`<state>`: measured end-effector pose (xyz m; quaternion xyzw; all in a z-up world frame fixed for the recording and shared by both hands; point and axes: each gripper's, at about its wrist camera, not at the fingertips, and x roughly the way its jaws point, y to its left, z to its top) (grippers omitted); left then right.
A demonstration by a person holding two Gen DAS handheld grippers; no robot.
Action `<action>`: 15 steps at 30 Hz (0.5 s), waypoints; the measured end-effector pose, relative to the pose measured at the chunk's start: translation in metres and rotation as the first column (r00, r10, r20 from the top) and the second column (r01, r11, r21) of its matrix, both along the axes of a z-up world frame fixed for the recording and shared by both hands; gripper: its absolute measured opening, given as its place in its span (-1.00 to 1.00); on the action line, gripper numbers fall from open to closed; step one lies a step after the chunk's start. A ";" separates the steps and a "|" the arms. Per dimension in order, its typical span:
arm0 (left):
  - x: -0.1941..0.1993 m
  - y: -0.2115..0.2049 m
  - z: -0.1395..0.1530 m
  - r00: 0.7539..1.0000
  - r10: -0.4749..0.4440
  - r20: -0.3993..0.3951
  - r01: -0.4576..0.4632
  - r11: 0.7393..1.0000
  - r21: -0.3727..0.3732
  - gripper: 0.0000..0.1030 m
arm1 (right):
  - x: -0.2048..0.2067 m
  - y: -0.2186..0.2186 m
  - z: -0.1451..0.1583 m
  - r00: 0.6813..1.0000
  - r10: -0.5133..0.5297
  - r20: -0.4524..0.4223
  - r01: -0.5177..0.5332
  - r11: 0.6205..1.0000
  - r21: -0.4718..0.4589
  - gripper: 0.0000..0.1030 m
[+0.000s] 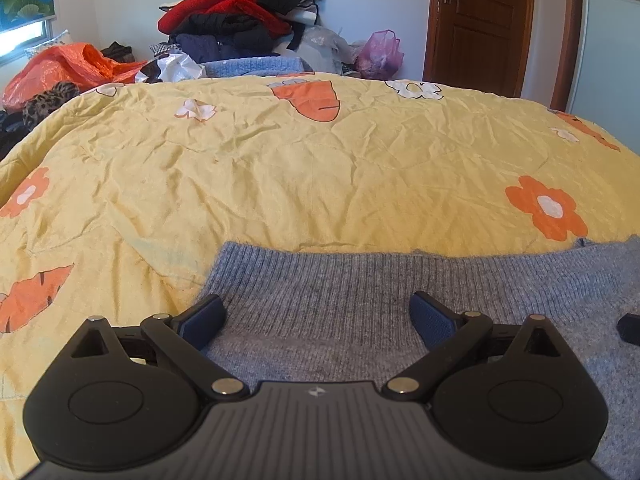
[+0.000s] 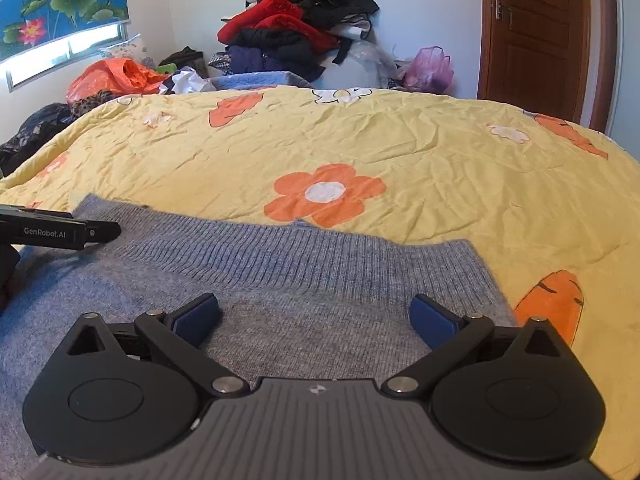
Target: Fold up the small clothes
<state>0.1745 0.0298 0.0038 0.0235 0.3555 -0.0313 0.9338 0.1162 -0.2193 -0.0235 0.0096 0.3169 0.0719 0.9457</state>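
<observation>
A grey-blue knitted sweater [image 1: 360,312] lies flat on the yellow flowered quilt [image 1: 280,160], its ribbed hem running across the far edge. My left gripper [image 1: 318,316] hovers over the sweater's left part, jaws wide apart, nothing between the blue pads. In the right wrist view the same sweater [image 2: 280,280] fills the near left, its right corner ending by an orange carrot print. My right gripper [image 2: 316,316] stands open above that right part, pads apart and holding nothing. The left gripper [image 2: 60,232] shows as a black bar at the left edge.
Beyond the quilt [image 2: 440,152] rises a heap of red, black and dark clothes [image 1: 240,12] against the wall. An orange plastic bag [image 1: 68,68] lies at the far left, a purple bag [image 1: 380,52] near the brown door [image 1: 480,20].
</observation>
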 end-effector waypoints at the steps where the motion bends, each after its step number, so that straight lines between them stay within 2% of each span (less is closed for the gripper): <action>1: -0.001 -0.001 0.001 1.000 0.001 0.002 -0.001 1.000 0.010 0.97 | 0.000 0.000 0.000 1.000 0.000 0.000 0.000 1.000 -0.002 1.00; 4: -0.014 -0.003 0.013 0.997 0.058 0.042 -0.060 0.996 0.060 0.94 | -0.002 0.001 0.000 1.000 -0.005 0.007 0.005 1.000 0.009 0.99; 6: -0.039 -0.001 0.029 0.991 0.080 0.105 -0.085 0.996 0.041 0.94 | -0.006 0.000 0.002 0.999 -0.023 0.032 0.022 1.000 0.013 0.89; 8: -0.067 0.003 0.044 0.989 0.035 0.140 -0.032 0.999 -0.028 0.94 | -0.022 -0.003 0.009 0.993 -0.063 0.104 0.061 0.998 0.023 0.85; 10: -0.098 0.001 0.055 0.986 -0.038 0.160 0.048 0.997 -0.059 0.94 | -0.045 -0.005 0.022 0.985 -0.075 0.154 0.068 0.996 0.051 0.89; 13: -0.133 -0.014 0.053 0.970 -0.173 0.172 0.178 0.984 -0.014 0.94 | -0.072 -0.001 0.039 0.990 0.022 0.142 -0.039 0.992 0.116 0.93; 15: -0.148 -0.025 0.044 0.964 -0.216 0.157 0.210 0.976 0.049 0.94 | -0.086 0.012 0.041 0.990 0.077 0.118 -0.087 0.993 0.074 0.92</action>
